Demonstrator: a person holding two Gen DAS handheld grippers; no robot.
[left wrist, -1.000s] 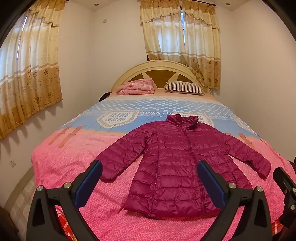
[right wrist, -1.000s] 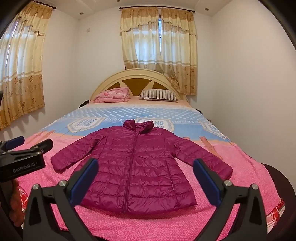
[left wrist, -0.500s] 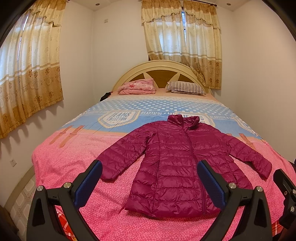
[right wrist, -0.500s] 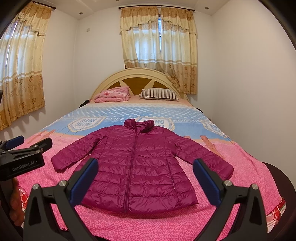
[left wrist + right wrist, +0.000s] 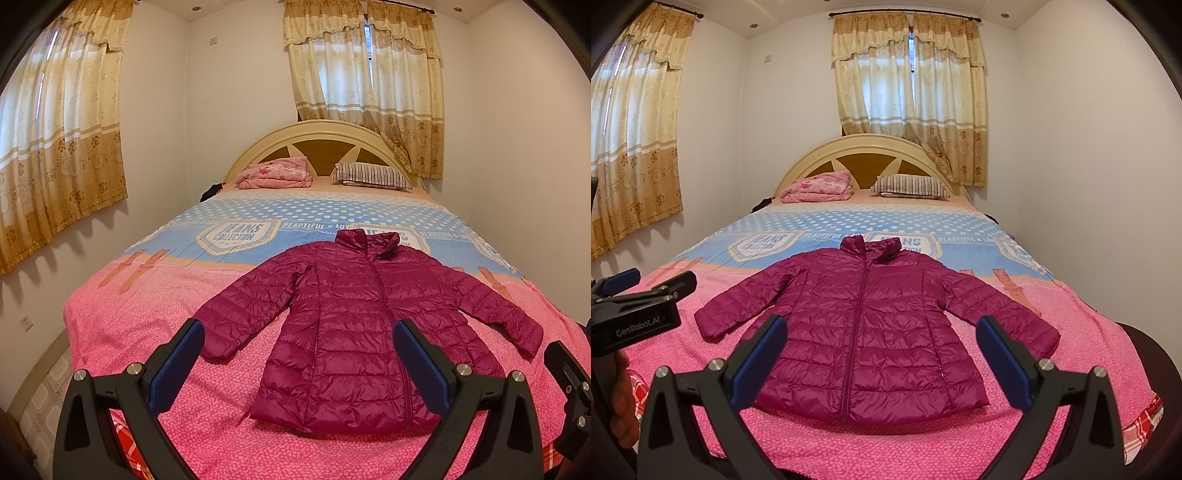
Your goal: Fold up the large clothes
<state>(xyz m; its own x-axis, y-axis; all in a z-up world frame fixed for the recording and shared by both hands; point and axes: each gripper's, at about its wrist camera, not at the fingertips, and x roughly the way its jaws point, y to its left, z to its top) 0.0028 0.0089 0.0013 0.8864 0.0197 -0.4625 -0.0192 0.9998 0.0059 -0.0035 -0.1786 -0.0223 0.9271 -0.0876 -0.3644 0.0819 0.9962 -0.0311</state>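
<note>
Your bed (image 5: 122,332) fills the room, and the magenta puffer jacket (image 5: 362,332) lies flat on its pink near half, zipped, sleeves spread, collar toward the headboard (image 5: 325,140). Your left gripper (image 5: 299,360) and right gripper (image 5: 881,350) hover short of the jacket's hem, jaws apart, gripping nothing.

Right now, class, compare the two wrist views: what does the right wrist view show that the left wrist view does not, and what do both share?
Only the right wrist view shows the left gripper from outside, its body marked GenRobot.AI, with a hand below it, and the curtain rod above the middle window.

Only the left wrist view shows a wall socket low on the left wall and floor tiles beside the bed.

Both show the magenta puffer jacket spread flat, zipped, sleeves out, on the pink and blue bedspread, a striped pillow, folded pink bedding, and open, empty fingers.
</note>
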